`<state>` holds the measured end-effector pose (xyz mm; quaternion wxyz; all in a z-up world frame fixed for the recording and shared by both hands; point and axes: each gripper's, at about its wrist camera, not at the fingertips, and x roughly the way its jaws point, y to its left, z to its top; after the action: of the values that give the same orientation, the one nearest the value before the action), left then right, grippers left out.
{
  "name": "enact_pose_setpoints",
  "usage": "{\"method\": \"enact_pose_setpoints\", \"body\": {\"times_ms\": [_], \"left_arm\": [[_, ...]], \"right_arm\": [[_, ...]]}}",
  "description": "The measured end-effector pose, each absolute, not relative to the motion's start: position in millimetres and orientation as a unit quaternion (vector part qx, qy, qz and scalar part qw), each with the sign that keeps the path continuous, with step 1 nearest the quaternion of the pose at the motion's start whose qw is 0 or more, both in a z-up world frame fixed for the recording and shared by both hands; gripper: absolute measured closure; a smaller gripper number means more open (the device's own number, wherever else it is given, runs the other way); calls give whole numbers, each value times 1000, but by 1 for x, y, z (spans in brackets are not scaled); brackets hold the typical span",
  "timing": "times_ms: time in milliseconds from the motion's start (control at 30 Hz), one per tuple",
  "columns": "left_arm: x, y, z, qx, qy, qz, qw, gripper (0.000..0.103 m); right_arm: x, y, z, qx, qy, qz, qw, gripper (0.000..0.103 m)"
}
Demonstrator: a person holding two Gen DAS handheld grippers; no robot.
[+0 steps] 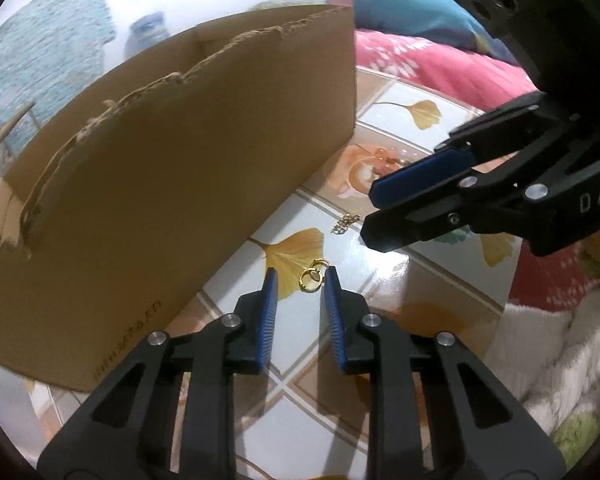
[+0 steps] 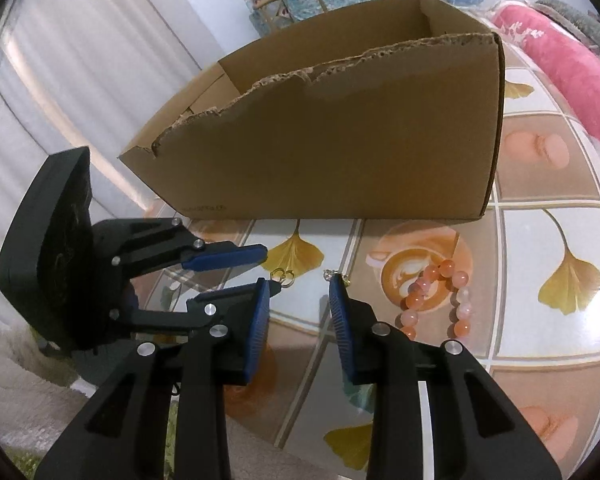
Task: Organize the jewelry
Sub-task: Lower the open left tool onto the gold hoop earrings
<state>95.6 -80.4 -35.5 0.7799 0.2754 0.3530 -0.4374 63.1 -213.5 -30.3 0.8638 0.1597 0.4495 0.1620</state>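
Cardboard box (image 2: 340, 152) fills the back of your desk (image 2: 540, 240), open at the top with a torn front edge; judged from the task, that is where the jewelry goes. In front of it on the patterned cloth, toward your right side, lies the pink bead bracelet (image 2: 432, 300), clear of both grippers.

Your right gripper (image 2: 298, 286) is partly open and holds nothing. The small silver earring (image 2: 334, 276) sits at the tip of its right finger, not between the pads, so you would need to shift slightly right before closing.

Your left gripper (image 1: 300, 276) is narrowed to a small gap, with the gold earrings (image 1: 312, 278) lying on the desk between its fingertips. You cannot tell whether the pads already press on them; they look just short of contact. The hoops lie flat, straight ahead of the tips, so the left hand is the nearer one and a plain close should catch them.
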Motion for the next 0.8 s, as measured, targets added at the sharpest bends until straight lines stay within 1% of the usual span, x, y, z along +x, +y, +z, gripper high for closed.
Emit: {"method": "enact_pose_setpoints", "body": {"times_ms": [133, 333, 367, 567, 800], "left_arm": [[102, -83, -35, 289, 356, -478, 749, 82], [118, -79, -34, 275, 378, -524, 712, 90], [120, -79, -34, 276, 379, -526, 709, 92], [120, -77, -33, 280, 382, -535, 699, 93], [119, -77, -35, 275, 389, -525, 705, 93]], "right_arm": [[62, -212, -31, 154, 451, 166, 863, 72], [72, -214, -31, 151, 454, 170, 861, 72], [74, -215, -31, 151, 456, 170, 861, 72], [78, -213, -32, 149, 460, 172, 858, 72], [87, -200, -30, 116, 464, 189, 857, 72]]}}
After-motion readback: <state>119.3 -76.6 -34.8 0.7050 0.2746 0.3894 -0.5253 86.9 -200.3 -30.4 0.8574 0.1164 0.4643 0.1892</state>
